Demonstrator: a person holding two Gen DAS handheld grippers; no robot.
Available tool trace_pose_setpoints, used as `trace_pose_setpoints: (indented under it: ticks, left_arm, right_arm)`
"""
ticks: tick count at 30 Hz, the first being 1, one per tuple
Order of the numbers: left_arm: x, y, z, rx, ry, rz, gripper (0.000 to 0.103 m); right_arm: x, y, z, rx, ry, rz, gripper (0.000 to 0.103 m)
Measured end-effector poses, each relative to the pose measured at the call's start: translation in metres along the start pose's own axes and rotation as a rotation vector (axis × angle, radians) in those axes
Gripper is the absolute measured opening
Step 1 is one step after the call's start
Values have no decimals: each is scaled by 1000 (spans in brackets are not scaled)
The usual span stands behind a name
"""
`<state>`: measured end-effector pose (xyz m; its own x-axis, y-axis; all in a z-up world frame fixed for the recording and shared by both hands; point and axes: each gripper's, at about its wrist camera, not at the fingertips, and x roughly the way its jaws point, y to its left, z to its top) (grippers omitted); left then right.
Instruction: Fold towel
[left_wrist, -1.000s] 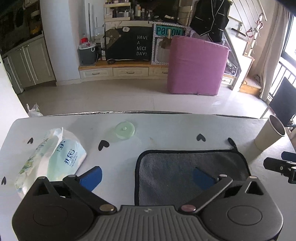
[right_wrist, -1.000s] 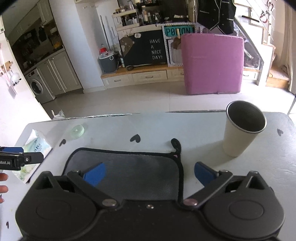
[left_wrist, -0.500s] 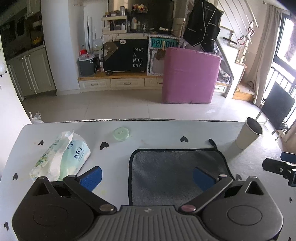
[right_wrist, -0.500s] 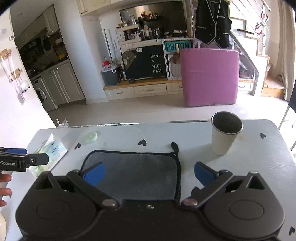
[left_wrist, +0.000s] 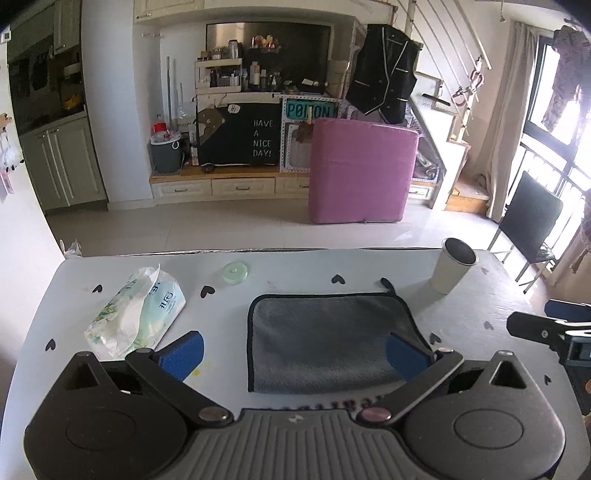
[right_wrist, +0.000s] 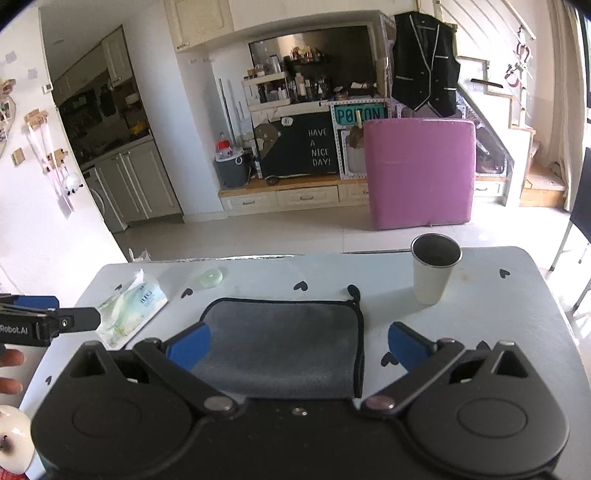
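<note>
A grey towel with black trim (left_wrist: 328, 339) lies flat and folded on the white table (left_wrist: 295, 266); it also shows in the right wrist view (right_wrist: 284, 347). My left gripper (left_wrist: 295, 350) is open and empty, held above the towel's near left part. My right gripper (right_wrist: 299, 343) is open and empty, above the towel's near right part. The right gripper's tip shows at the right edge of the left wrist view (left_wrist: 535, 330). The left gripper's tip shows at the left edge of the right wrist view (right_wrist: 62, 323).
A pack of wet wipes (left_wrist: 138, 314) lies at the table's left. A small green disc (left_wrist: 235, 272) sits near the far edge. A paper cup (left_wrist: 452, 269) stands at the far right. The table carries black heart marks. A pink cushion block (left_wrist: 360, 170) stands on the floor beyond.
Both grippers have lifted up and back from the towel, so more of the table shows. The towel has stayed flat. Both grippers have stayed open.
</note>
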<state>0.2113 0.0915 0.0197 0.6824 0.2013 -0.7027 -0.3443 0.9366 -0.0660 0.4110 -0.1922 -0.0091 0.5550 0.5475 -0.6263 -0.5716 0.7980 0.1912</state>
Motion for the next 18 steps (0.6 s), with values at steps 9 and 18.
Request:
trace_pose_setpoints:
  ticks: [9, 18]
  left_arm:
    - [-42, -8, -22, 13, -14, -38, 103]
    - [-68, -7, -44, 2, -10, -93, 103]
  right_arm:
    - [-44, 12, -16, -1, -14, 15, 102]
    - [-80, 19, -36, -21, -43, 38, 103]
